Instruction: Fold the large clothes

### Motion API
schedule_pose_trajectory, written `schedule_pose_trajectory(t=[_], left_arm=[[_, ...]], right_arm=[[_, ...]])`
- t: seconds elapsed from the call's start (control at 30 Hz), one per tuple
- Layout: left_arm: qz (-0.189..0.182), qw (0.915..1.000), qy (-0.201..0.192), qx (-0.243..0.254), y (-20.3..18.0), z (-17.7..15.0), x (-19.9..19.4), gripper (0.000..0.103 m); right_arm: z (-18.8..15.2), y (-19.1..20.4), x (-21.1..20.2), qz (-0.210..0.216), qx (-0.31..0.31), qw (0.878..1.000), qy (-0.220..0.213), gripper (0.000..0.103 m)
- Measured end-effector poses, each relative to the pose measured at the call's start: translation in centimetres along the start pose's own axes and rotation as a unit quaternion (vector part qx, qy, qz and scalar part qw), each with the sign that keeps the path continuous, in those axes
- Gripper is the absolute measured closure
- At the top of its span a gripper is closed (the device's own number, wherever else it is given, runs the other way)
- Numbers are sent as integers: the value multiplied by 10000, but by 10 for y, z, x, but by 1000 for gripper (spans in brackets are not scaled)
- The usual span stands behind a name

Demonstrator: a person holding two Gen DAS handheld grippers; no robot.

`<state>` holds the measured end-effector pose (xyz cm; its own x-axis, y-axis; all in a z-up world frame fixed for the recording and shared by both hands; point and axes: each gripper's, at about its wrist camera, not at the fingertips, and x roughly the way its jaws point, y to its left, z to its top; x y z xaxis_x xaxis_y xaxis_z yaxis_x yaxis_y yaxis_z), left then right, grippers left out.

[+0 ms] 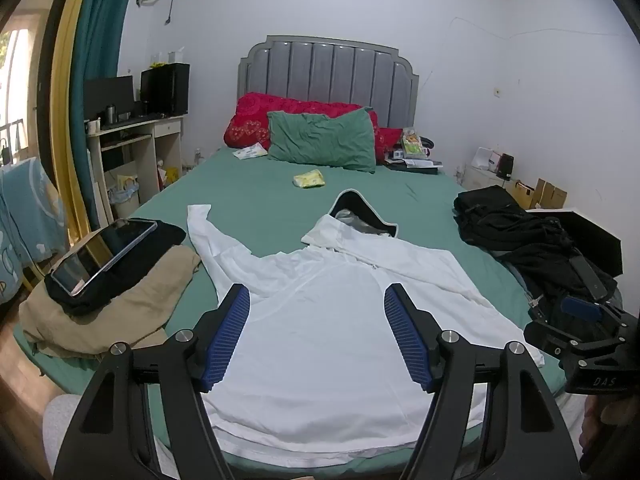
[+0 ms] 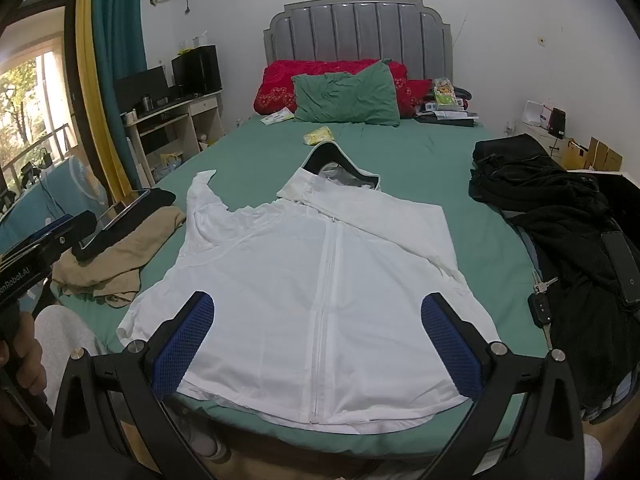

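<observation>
White zip-front jacket [image 2: 320, 280] lies spread flat, front up, on the near end of the green bed [image 2: 420, 160]. Hem at the bed's edge. Left gripper [image 1: 318, 336] above the hem, jaws spread wide, holding nothing. Right gripper [image 2: 318, 340] likewise spread, empty, over the zipper's lower part. One sleeve lies folded across the chest; the other trails toward a tan garment [image 1: 120, 300] topped by a tablet [image 1: 104, 254]. Black clothes pile [image 2: 560, 216] opposite. Farther back: green pillow [image 1: 322, 142], red quilt [image 1: 256, 118], grey headboard [image 1: 328, 68].
</observation>
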<state>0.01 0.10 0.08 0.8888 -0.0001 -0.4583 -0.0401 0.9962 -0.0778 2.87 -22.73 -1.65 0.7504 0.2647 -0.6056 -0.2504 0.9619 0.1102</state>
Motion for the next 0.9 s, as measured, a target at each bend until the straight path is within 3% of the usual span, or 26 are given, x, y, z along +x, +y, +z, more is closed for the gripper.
schedule_pose_trajectory(t=[0.67, 0.8, 0.9], left_arm=[[73, 9999, 81, -33, 14, -7, 19, 30], [-326, 9990, 250, -165, 20, 4, 30, 30], [-405, 9983, 418, -104, 26, 4, 56, 30]], right_arm=[[-1, -3, 6, 1, 27, 10000, 54, 1], [1, -4, 20, 14, -31, 9999, 167, 1], [6, -7, 35, -17, -40, 9997, 257, 1]])
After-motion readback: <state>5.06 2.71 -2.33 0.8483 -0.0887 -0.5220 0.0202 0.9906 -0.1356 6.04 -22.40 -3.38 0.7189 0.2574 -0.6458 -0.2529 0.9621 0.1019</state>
